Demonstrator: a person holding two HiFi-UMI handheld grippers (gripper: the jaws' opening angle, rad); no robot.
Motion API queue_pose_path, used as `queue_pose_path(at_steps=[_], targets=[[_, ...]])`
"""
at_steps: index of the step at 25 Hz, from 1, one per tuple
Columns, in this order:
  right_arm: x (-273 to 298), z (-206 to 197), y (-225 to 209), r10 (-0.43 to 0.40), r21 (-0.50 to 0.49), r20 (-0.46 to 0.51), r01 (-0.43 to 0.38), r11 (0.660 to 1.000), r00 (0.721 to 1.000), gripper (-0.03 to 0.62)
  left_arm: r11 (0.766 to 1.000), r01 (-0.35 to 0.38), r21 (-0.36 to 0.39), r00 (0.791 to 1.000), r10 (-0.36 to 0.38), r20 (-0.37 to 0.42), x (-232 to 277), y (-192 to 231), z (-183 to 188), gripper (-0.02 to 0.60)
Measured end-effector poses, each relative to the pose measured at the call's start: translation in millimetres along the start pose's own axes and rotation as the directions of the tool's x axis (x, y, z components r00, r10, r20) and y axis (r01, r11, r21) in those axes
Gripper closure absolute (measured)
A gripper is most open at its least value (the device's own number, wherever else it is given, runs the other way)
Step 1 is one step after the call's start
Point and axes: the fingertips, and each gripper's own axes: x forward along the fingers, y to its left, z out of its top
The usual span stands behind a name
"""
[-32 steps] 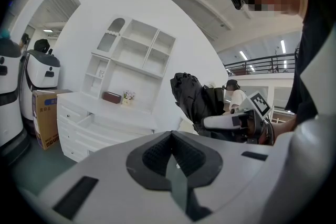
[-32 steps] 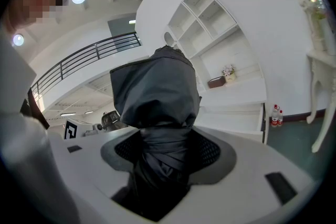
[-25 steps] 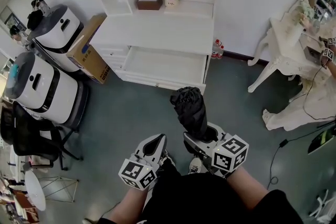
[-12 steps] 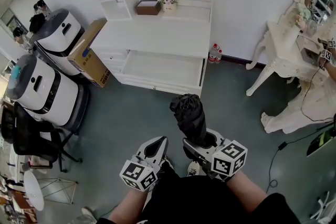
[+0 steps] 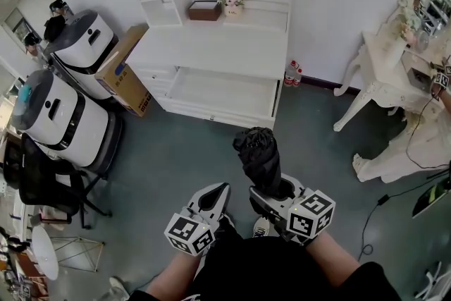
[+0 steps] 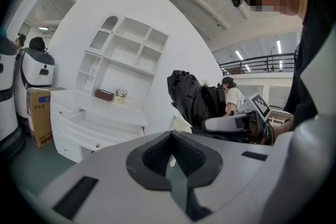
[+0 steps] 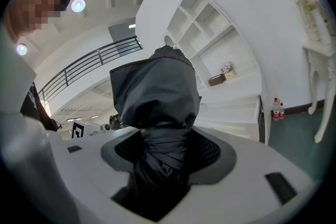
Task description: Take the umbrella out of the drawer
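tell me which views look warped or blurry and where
Head view: sharp, evenly lit, edges bend slightly. Left gripper view: heavy fisheye, dark round vignette, the shelf unit bows. Right gripper view: same fisheye; the umbrella looms large yet is sharp.

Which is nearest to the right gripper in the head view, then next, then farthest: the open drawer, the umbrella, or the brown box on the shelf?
1. Umbrella, held in the right gripper.
2. Open drawer, ahead across the floor.
3. Brown box, on the shelf above and behind the drawer.
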Motion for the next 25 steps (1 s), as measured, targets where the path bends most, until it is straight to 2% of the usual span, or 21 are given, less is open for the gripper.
queue_pose_path(at_steps=[25], targets=[[5.7,-4.0,-1.1,-0.002,0.015,-0.011,0.003,1.0,1.0,0.344,1.0,-0.014,-0.001,1.0,0.014,-0.005,-5.8,5.9,-1.3,0.578]])
